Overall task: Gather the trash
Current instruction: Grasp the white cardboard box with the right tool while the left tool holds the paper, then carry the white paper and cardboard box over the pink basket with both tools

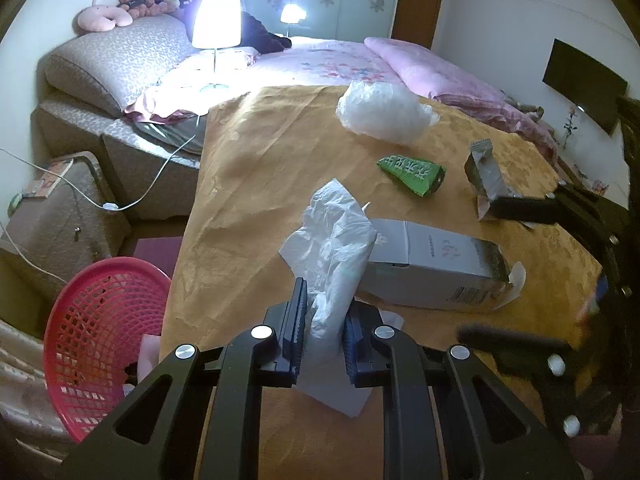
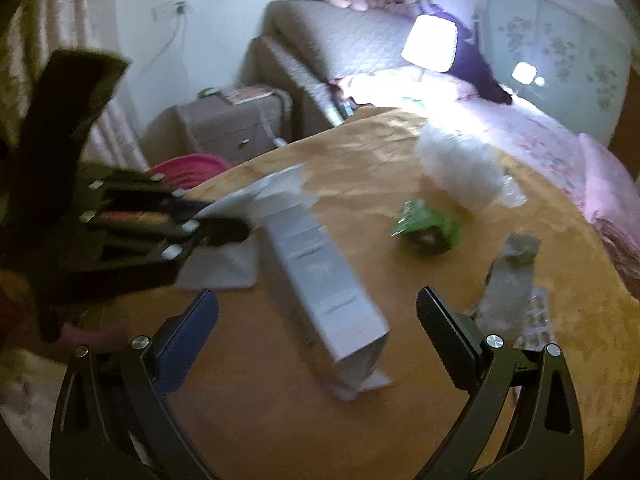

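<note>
**Tissue clamped in the left tongs, red basket waiting off the table's edge**

A red mesh basket [image 1: 96, 344] stands on the floor just off the left edge of the table [image 1: 256, 184]; through its lattice only a pale pink scrap near its right rim can be made out, and the rest of its inside is too dim to read. A grey carton [image 1: 436, 272] lies on its side near the middle of the orange tablecloth, its end flap open; whether anything is inside cannot be told.

The left gripper [image 1: 324, 328] is closed tight on a crumpled white tissue [image 1: 332, 248], which rises from between the blue pads and leans against the carton. The right gripper [image 2: 316, 312] has its jaws wide apart, holding nothing, with the carton's open end lying between and just beyond them.

Further along the cloth lie a green wrapper [image 1: 412, 174], a torn grey packet [image 1: 486, 176] toward the right edge, and a clear plastic bag [image 1: 384, 114] near the far edge.

Beyond the table is a bed [image 1: 332, 64] with pink bedding, a lit lamp [image 1: 216, 22], stuffed toys along the headboard, and a nightstand [image 1: 60, 216] in the corner.
</note>
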Demonstrator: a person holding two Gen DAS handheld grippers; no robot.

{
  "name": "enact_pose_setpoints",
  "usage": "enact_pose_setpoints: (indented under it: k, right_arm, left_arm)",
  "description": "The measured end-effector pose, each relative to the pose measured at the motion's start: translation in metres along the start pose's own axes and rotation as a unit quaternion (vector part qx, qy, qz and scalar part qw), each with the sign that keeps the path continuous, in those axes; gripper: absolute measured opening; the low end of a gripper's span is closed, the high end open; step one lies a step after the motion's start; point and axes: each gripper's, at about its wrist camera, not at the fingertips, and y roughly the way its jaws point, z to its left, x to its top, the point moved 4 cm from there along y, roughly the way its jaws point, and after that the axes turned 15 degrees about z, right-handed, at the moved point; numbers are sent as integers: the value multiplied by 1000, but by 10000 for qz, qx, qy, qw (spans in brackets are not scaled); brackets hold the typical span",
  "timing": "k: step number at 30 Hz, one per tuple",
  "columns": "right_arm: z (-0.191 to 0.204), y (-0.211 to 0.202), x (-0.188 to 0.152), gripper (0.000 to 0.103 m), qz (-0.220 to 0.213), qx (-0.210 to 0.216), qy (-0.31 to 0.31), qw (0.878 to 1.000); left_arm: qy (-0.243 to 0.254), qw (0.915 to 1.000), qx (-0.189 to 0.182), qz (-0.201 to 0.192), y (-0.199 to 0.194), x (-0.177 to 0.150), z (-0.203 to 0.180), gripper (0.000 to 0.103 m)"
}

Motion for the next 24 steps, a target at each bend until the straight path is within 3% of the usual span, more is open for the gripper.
enact_pose_setpoints:
  k: [4,7,15,24]
  right_arm:
    - [1,17,4,86,110,-106,-55,9999]
    - [3,28,1,67,269,-63,-11,9996]
    - [-2,19,-1,37,33,-320,490,9983]
    - [-18,11,-9,35,-171,-84,1320,9911]
  left_arm:
    - [-50,10000,18,-10,-2,0,4,15]
    - [-100,9999,12,-41,-4,0,8,15]
    - [-112,9999,-42,-119,-10,-1,7,15]
    - [-103,9996,103,-241,-27,-2,14,15]
